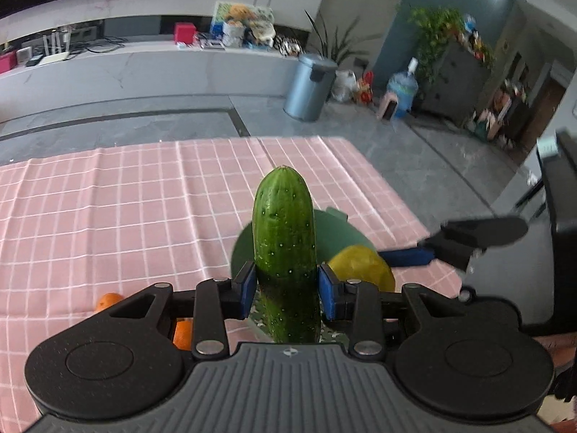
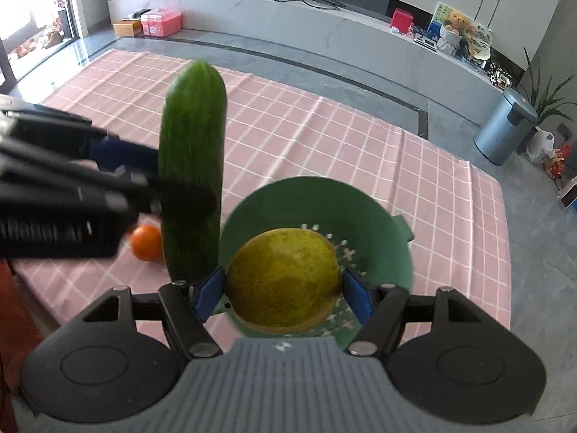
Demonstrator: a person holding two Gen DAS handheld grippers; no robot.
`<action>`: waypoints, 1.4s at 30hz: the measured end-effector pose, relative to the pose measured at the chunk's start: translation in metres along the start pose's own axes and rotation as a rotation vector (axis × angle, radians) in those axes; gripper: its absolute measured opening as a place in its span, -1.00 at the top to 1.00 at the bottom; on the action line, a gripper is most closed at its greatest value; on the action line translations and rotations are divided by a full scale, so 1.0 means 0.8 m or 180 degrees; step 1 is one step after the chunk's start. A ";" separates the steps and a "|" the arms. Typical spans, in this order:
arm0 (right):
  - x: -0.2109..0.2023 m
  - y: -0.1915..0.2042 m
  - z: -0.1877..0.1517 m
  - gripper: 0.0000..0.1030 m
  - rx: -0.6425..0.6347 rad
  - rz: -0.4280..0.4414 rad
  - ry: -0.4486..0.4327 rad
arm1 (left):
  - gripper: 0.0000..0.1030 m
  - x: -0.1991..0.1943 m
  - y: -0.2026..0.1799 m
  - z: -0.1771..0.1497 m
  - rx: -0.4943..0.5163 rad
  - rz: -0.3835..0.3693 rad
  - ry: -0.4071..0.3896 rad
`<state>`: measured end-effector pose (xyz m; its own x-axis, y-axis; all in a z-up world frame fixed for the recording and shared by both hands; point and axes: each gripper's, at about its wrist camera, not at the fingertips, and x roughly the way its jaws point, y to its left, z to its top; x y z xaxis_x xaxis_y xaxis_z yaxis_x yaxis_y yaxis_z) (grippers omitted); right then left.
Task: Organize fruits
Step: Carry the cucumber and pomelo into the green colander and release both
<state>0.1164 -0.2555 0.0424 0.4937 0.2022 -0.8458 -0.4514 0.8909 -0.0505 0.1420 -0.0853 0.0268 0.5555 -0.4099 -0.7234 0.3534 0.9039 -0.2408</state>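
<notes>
**Both jaws loaded: cucumber left, lemon right**

Left gripper (image 1: 285,285) is clamped on the cucumber (image 1: 284,238), held upright, pads on its lower half. Right gripper (image 2: 283,288) is closed on the lemon (image 2: 284,279), over the green colander (image 2: 378,213). Cucumber sits just left of the colander rim. Oranges (image 2: 146,241) lie on the pink checked cloth (image 2: 324,137), near the left gripper. Bin (image 2: 505,126) stands on the floor, well apart.

Setting: a home living room. A long white marble TV ledge (image 2: 324,32) is running along the far wall, carrying routers, boxes and stuffed toys (image 2: 458,29). A pedal bin (image 2: 503,126) and houseplants (image 1: 436,36) are standing on grey floor tiles; pink checked cloth (image 2: 324,137) is covering the bench.
</notes>
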 end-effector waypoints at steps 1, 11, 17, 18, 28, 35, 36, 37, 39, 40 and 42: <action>0.007 -0.005 0.001 -0.31 -0.0030 -0.0012 0.0014 | 0.21 0.011 -0.003 0.001 0.0052 0.0003 0.0063; 0.083 -0.020 -0.003 -0.31 -0.0197 0.0061 0.0287 | 0.21 0.070 -0.004 0.016 0.0219 -0.0131 0.0278; 0.109 -0.025 0.000 -0.31 -0.0199 0.0117 0.0349 | 0.22 0.093 0.004 0.012 0.0133 -0.0207 0.0392; 0.114 -0.026 0.000 -0.31 -0.0194 0.0123 0.0359 | 0.22 0.096 0.006 0.011 0.0124 -0.0217 0.0417; 0.143 -0.029 -0.001 -0.31 -0.0172 0.0158 0.0455 | 0.22 0.127 0.015 -0.001 0.0057 -0.0224 0.0637; 0.156 -0.044 -0.002 -0.32 0.0020 0.0217 0.0513 | 0.22 0.139 0.014 -0.007 0.0052 -0.0164 0.0717; 0.156 -0.046 -0.002 -0.32 0.0020 0.0220 0.0511 | 0.22 0.139 0.012 -0.007 0.0070 -0.0151 0.0717; 0.156 -0.046 -0.002 -0.32 0.0011 0.0215 0.0517 | 0.22 0.139 0.011 -0.007 0.0075 -0.0140 0.0723; 0.158 -0.046 0.000 -0.32 0.0011 0.0203 0.0521 | 0.22 0.138 0.012 -0.006 0.0062 -0.0142 0.0722; 0.158 -0.046 0.000 -0.32 0.0007 0.0192 0.0523 | 0.22 0.138 0.012 -0.006 0.0061 -0.0137 0.0723; 0.153 -0.042 0.003 -0.32 -0.0005 0.0170 0.0486 | 0.18 0.134 0.011 -0.004 0.0066 -0.0136 0.0699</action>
<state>0.1939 -0.2593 -0.0581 0.3502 0.1851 -0.9182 -0.4752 0.8799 -0.0038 0.2022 -0.1207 -0.0552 0.3633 -0.4094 -0.8369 0.3898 0.8827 -0.2627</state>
